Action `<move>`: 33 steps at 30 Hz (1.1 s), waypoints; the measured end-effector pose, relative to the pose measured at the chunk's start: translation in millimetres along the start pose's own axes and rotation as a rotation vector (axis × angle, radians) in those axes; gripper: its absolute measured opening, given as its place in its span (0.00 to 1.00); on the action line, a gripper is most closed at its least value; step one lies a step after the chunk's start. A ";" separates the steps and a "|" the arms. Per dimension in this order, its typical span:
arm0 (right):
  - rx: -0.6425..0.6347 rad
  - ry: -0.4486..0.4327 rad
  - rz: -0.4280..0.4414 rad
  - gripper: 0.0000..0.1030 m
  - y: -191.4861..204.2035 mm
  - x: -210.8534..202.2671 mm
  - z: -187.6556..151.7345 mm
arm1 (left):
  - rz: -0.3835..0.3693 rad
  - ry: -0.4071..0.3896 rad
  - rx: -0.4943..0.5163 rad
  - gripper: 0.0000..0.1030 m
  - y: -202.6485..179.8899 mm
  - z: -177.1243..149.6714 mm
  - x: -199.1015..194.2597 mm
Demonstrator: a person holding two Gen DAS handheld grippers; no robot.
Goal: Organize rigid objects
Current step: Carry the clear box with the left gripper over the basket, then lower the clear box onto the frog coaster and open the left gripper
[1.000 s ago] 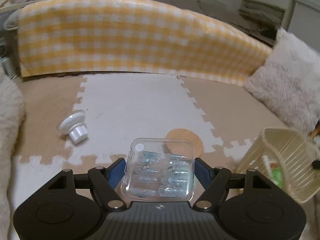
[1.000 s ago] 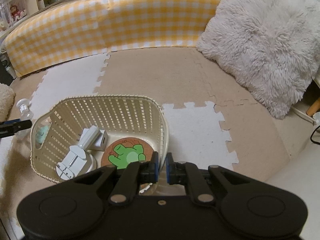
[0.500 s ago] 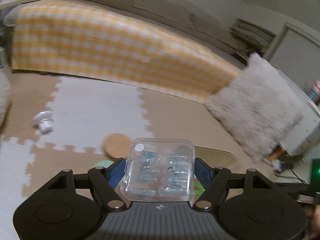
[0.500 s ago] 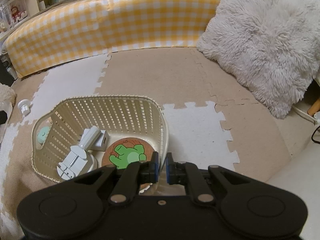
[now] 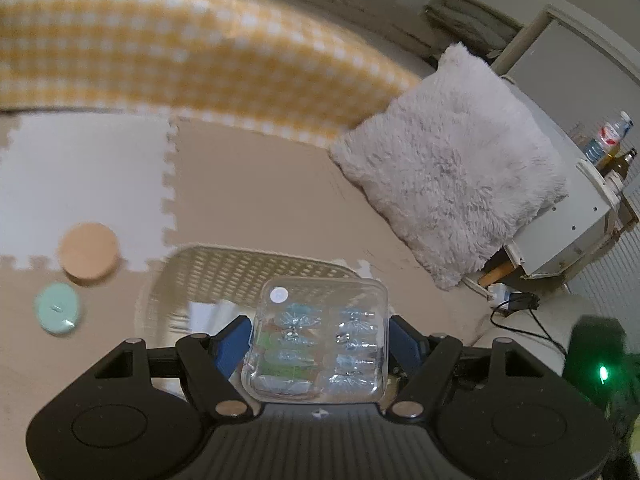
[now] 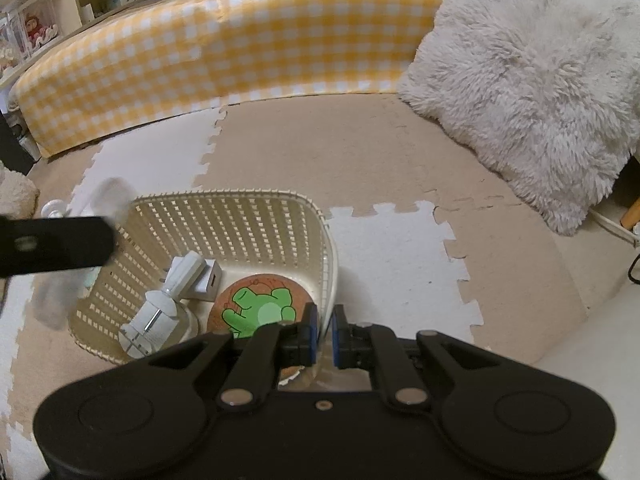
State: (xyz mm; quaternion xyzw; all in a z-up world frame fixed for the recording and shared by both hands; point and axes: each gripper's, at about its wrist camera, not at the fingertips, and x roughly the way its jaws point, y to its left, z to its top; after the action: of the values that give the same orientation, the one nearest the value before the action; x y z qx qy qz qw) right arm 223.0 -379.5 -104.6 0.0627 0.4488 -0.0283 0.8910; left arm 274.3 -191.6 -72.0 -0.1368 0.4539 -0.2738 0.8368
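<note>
No legible text, label or number on any item in either view.

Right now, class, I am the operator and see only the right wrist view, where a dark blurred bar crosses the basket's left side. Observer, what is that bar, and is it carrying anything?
Observer: That is the left gripper, closed on a clear plastic case.
Operator: What is in the case?
Observer: Small bluish pieces in two columns, too blurred to name.
Operator: Is anything lying outside the basket?
Observer: Yes. In the left wrist view a plain cork disc lies on the mat to the left of it.
</note>
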 end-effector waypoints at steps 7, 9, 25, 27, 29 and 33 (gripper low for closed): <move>0.018 -0.003 0.017 0.07 -2.5 -0.3 -0.7 | 0.004 0.084 -0.110 0.72 -2.5 -1.9 48.6; 0.022 -0.003 0.021 0.07 -3.0 -0.2 -0.4 | 0.008 0.088 -0.134 0.72 0.5 -2.1 57.0; 0.036 -0.005 0.027 0.07 -4.2 0.3 -0.4 | 0.061 0.106 -0.135 0.74 9.0 -5.6 98.6; 0.036 -0.005 0.027 0.07 -4.3 0.3 -0.3 | 0.056 0.113 -0.136 0.75 9.0 -6.5 101.5; 0.037 -0.004 0.027 0.07 -4.5 0.4 -0.2 | 0.054 0.118 -0.136 0.76 9.1 -7.1 103.6; 0.039 -0.006 0.029 0.07 -4.8 0.2 -0.4 | 0.062 0.119 -0.121 0.79 7.4 -6.5 103.3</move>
State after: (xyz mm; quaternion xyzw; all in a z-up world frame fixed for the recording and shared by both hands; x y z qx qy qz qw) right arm 222.3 -384.1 -105.4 0.0865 0.4447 -0.0244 0.8911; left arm 316.6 -245.6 -149.8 -0.1565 0.5227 -0.2274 0.8066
